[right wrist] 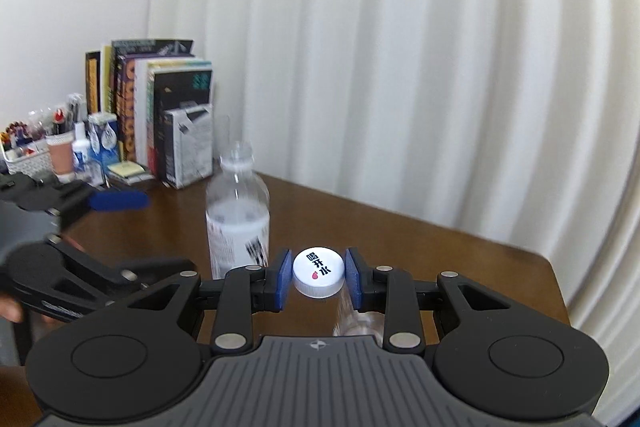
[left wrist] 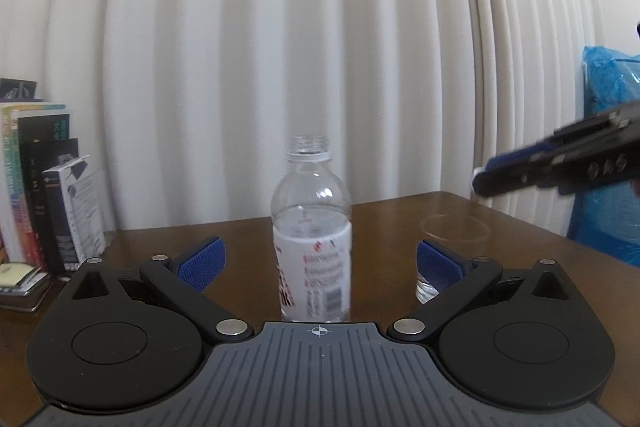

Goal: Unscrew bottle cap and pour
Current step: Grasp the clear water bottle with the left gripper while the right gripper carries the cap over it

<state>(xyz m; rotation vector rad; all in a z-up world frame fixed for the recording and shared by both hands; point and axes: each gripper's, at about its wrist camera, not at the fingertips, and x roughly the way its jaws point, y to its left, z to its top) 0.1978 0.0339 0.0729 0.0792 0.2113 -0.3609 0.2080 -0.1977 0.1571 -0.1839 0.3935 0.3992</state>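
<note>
- Right tool [right wrist: 318, 279] pinches the white cap [right wrist: 319, 272], off the bottle.
- Left tool [left wrist: 320, 261] open, gripping nothing; uncapped bottle [left wrist: 311, 227] upright on counter [left wrist: 400, 215] between its pads.
- Park the cap aside, then grip the label band squarely; the glass [left wrist: 454, 239] sits just right.

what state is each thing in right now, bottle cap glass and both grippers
bottle: upright on the table, neck open, partly full
cap: off the bottle, clamped in the right gripper
glass: upright, looks empty
left gripper: open, bottle between its jaws, no contact
right gripper: shut on the cap
</note>
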